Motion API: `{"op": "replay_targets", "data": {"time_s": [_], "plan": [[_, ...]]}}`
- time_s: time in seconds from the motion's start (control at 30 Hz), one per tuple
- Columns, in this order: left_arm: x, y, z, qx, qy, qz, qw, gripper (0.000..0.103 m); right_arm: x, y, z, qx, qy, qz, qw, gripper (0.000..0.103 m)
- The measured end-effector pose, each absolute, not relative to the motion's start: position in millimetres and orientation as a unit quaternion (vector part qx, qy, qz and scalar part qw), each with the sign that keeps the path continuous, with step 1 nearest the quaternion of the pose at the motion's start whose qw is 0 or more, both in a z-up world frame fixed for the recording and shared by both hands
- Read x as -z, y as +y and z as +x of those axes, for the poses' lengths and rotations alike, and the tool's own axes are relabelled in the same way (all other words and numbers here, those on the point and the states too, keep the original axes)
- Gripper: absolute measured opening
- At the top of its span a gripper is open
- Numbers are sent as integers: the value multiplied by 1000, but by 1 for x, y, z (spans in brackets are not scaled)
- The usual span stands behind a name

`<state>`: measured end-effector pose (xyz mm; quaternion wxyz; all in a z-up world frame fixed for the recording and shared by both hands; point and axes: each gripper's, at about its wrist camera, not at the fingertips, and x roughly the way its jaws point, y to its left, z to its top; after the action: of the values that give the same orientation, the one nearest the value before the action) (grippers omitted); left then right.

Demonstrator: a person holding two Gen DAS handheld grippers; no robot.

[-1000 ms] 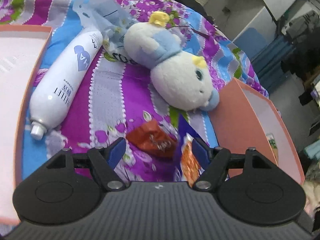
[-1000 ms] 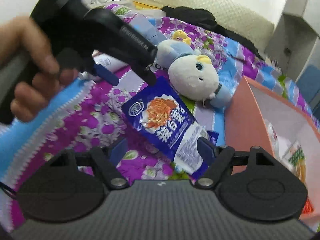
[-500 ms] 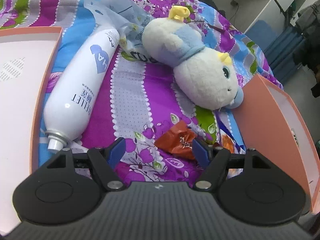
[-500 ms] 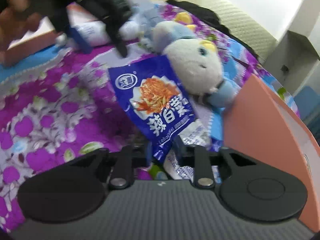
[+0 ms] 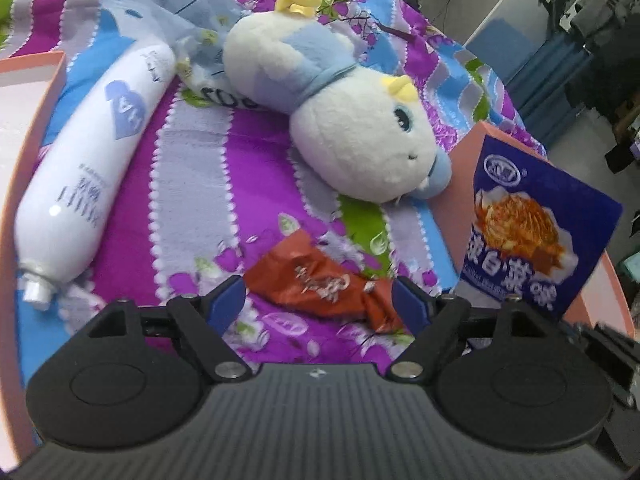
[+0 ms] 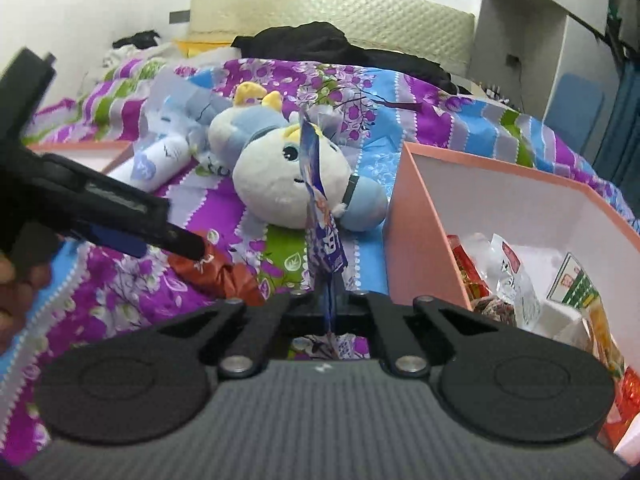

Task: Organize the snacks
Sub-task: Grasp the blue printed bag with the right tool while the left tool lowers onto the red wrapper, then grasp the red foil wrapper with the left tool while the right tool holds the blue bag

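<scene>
A crumpled red snack packet [image 5: 316, 280] lies on the flowered bedspread, between the fingers of my left gripper [image 5: 316, 296]. Its jaws are opening and the pads do not press the packet. In the right wrist view the left gripper [image 6: 160, 244] hovers just above the same red packet [image 6: 216, 272]. My right gripper [image 6: 330, 300] is shut on a blue snack packet [image 6: 320, 200], held upright and edge-on, off the bed. From the left wrist view that blue packet [image 5: 532, 232] shows its printed face beside the pink box [image 5: 468, 160].
The open pink box [image 6: 424, 232] on the right holds several snack packets [image 6: 500, 272]. A white and blue plush toy [image 5: 352, 132] and a white bottle [image 5: 92, 168] lie on the bed, with a clear plastic bag [image 5: 172, 12] behind. Another pink tray [image 5: 24, 120] sits at the left.
My right gripper closed on the blue packet, lifted it off the bed and rolled it edge-on. My left gripper moved in over the red packet and its jaws widened.
</scene>
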<state>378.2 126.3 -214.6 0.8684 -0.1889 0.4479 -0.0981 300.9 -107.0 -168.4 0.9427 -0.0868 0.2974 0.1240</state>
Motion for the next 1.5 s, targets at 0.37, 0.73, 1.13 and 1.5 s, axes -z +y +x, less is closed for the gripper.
{"op": "replay_targets", "data": {"time_s": [0.37, 0.73, 1.13, 1.5], "plan": [[225, 112, 401, 36, 469, -201, 859, 64, 162, -113, 288, -141, 311, -55, 938, 4], [214, 88, 372, 35, 469, -168, 866, 21, 150, -120, 269, -150, 308, -57, 938, 4], [174, 95, 281, 23, 447, -169, 878, 20, 137, -136, 218, -163, 313, -43, 935, 4], [170, 119, 172, -2, 451, -171, 876, 20, 156, -121, 163, -206, 316, -108, 920, 5]]}}
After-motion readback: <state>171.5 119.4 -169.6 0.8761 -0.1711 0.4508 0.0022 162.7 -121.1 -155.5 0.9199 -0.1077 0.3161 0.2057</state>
